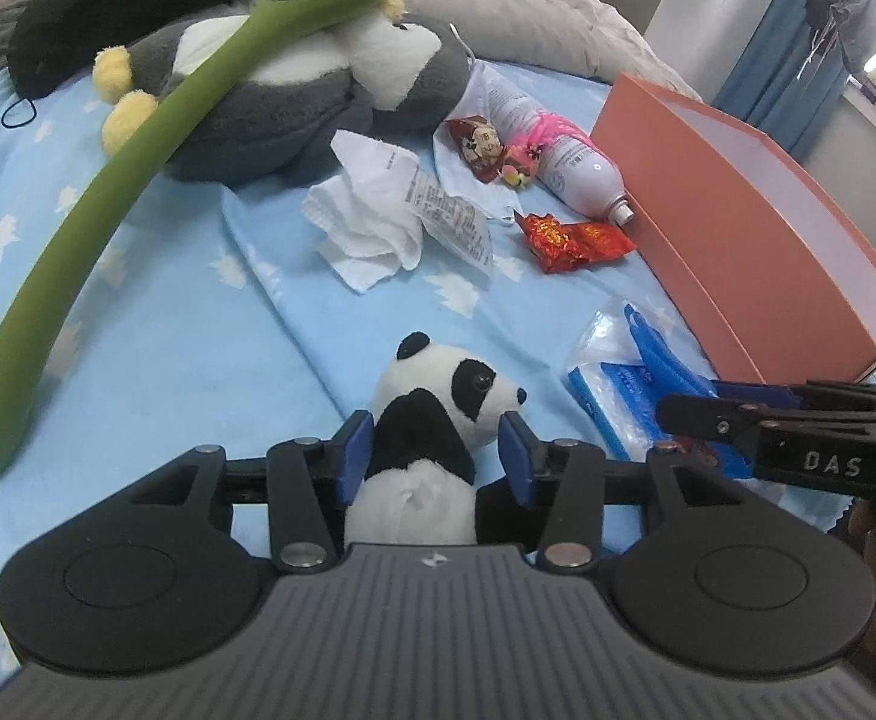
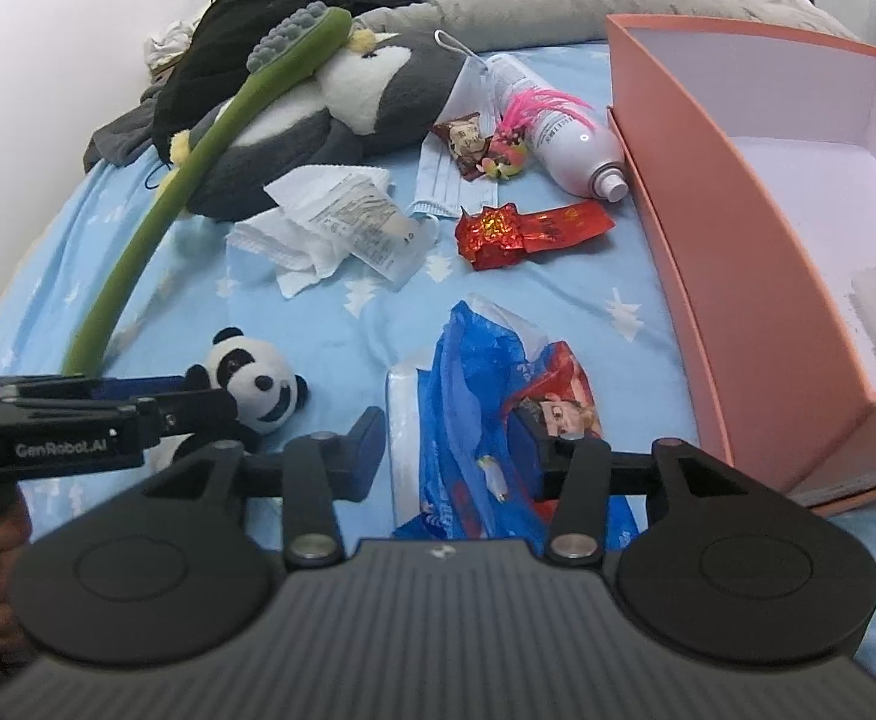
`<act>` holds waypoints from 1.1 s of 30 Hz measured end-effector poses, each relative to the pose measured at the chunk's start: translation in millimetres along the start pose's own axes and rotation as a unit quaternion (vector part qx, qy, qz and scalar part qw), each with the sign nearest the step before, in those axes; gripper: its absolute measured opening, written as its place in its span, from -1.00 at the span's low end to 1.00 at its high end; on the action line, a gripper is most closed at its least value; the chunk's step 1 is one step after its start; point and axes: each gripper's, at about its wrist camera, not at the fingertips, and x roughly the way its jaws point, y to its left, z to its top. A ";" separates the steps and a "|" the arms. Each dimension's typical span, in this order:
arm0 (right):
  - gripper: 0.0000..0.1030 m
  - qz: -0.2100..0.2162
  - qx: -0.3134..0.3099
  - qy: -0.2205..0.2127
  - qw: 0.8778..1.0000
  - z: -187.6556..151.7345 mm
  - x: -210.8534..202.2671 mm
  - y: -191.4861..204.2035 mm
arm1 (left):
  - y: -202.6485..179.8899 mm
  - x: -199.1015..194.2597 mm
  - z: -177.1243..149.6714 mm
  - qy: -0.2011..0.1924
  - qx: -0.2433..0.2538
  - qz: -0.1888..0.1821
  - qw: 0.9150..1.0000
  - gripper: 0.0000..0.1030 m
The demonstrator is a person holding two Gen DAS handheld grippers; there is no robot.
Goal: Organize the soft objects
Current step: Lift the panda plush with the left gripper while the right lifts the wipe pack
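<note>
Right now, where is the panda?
The panda sits between the left tool's fingers on the blue sheet, left of the tissue pack that the right tool straddles, with the pink box further right.
</note>
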 end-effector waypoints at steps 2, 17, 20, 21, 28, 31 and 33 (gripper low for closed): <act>-0.08 -0.003 -0.004 0.002 1.000 -1.0 4.2 0.2 | 2.0 3.6 0.5 0.001 -0.006 0.002 1.000 0.01; -0.72 -0.032 -0.050 0.017 0.998 -7.3 20.9 5.3 | -6.2 18.9 1.7 0.019 0.013 0.002 1.000 0.02; -0.78 -0.029 -0.050 0.012 0.998 -6.4 16.8 4.5 | -6.6 17.2 0.7 0.015 0.010 0.005 1.000 0.01; -0.79 -0.028 -0.050 0.011 0.998 -6.2 15.7 4.0 | -7.3 16.6 -0.2 0.013 0.011 0.006 1.000 -0.02; -0.81 -0.024 -0.042 0.005 0.999 -5.6 10.9 3.5 | -8.6 10.9 -2.6 0.001 0.003 0.012 1.000 -0.19; -0.81 -0.021 -0.042 0.002 0.999 -5.2 8.5 5.0 | -8.1 8.9 -3.2 -0.002 -0.001 0.013 1.000 -0.20; -0.82 -0.020 -0.041 0.000 0.999 -4.4 6.8 5.7 | -8.2 7.0 -3.2 -0.006 -0.003 0.015 1.000 -0.20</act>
